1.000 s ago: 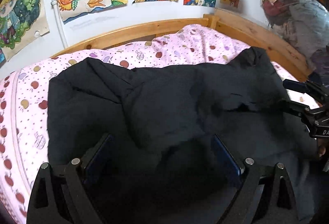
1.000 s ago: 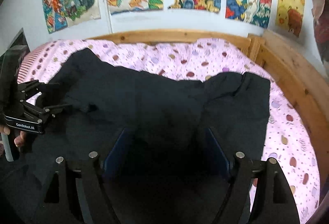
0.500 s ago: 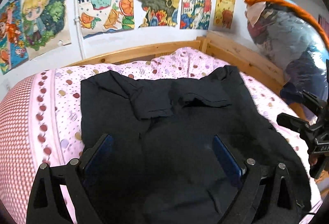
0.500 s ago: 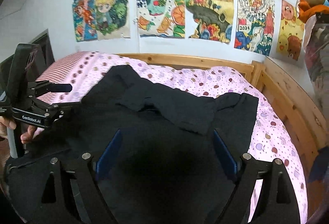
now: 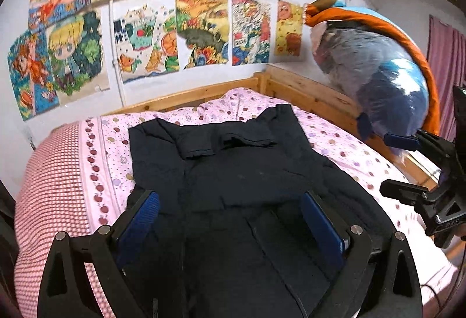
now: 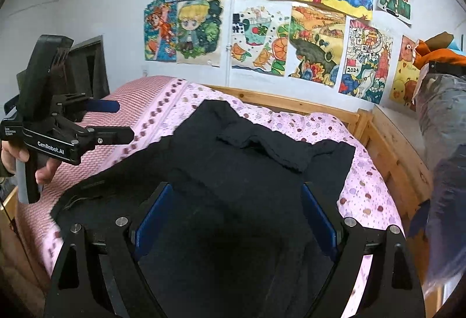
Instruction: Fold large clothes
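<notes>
A big black garment (image 5: pixel 233 172) spread out on the bed (image 5: pixel 72 172), lying on a pink dotted cover. Far end of it close to the wooden headboard rail (image 5: pixel 204 90), with a small flap folded over there. Near end running under both cameras and cut off at the bottom of each view. What kind of clothing, hard to tell: too dark and crumpled.

Left gripper (image 5: pixel 230 219) up above the near part of the garment, jaws wide apart, blue pads (image 5: pixel 139 219) showing. Nothing pinched between them. Same gripper seen from the side in the right wrist view (image 6: pixel 116 122), held by a hand (image 6: pixel 43 169) over the left edge of the bed, jaws apart there too.

Right gripper (image 6: pixel 236 216) above the near part of the garment as well, jaws wide apart after just opening more, only dark cloth far below the gap, nothing clamped. In the left wrist view, the right gripper (image 5: pixel 399 166) over the right edge of the bed, partly cut off by the picture edge.

Bright drawings (image 6: pixel 262 35) stuck on the wall behind the bed. A shiny blue and orange bundle (image 5: pixel 378 79) at the far right corner, blurry, hard to say what.
</notes>
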`<state>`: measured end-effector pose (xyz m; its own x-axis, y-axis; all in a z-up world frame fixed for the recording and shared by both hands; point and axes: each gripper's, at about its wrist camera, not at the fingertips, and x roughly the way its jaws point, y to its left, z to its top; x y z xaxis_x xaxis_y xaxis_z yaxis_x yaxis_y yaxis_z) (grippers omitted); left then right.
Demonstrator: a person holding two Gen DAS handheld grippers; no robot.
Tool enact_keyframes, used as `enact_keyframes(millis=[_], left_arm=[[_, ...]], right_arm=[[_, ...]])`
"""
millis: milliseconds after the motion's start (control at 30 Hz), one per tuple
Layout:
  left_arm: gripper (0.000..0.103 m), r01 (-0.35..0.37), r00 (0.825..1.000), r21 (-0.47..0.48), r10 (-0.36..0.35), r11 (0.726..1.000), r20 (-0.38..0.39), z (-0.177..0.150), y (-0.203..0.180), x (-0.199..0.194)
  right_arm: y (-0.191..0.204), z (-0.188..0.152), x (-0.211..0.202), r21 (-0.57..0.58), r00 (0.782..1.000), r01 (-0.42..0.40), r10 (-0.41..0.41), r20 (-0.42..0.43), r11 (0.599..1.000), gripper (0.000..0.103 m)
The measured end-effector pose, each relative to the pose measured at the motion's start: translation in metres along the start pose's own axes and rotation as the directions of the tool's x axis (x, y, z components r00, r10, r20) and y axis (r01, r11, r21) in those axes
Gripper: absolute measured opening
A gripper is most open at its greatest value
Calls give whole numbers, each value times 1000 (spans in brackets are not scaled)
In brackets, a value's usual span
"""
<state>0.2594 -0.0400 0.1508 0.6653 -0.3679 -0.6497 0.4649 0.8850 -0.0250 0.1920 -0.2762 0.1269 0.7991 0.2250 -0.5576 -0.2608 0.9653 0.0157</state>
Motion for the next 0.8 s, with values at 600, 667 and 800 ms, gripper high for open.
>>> enact_keyframes(millis=[600, 667, 800], left_arm=[[101, 71, 994, 290, -43, 954, -101, -136, -13, -46], [101, 82, 991, 347, -41, 934, -124, -149, -21, -44], [101, 96, 989, 465, -32, 880, -144, -171, -40, -46]], right_arm=[[27, -98, -42, -145, 992, -84, 70, -102, 986, 85], [30, -112, -37, -159, 985, -111, 87, -150, 981, 85], [33, -135, -22, -146, 962, -146, 107, -250, 978, 85]])
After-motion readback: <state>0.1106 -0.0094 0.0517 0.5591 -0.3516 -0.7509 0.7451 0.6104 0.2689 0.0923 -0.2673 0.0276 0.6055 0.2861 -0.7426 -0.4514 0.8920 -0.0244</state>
